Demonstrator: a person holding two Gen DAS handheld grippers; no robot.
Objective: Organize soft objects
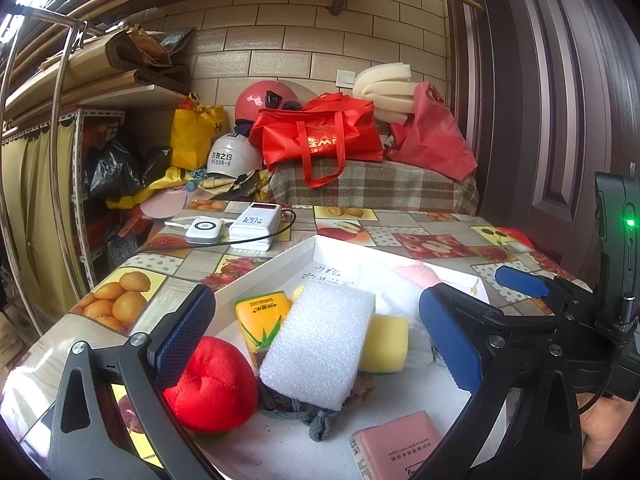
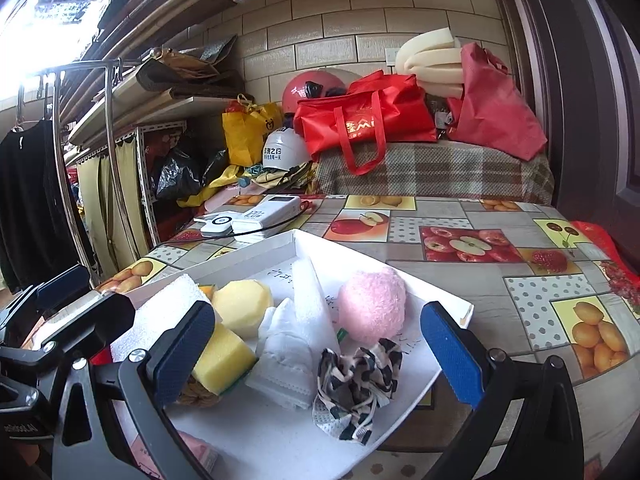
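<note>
your left hand-held gripper (image 1: 316,336) and right hand-held gripper (image 2: 320,354) gape wide, empty, above soft things crowded in the white tray (image 1: 260,268) on the worktop (image 2: 500,280); closing on the foam block (image 1: 320,340) may pinch the sponge (image 1: 384,344) touching it.

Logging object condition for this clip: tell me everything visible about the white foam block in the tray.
The white foam block is a thick rectangular slab with rounded corners and a bubbly, open-cell surface, looking like packing foam. It appears intact and uncompressed. It lies tilted in the white tray, propped on a coiled rope piece, leaning over the yellow tissue pack with the yellow sponge against its right side. The red plush ball sits close on its left. It lies between the open left tool's fingers, ungripped.
</note>
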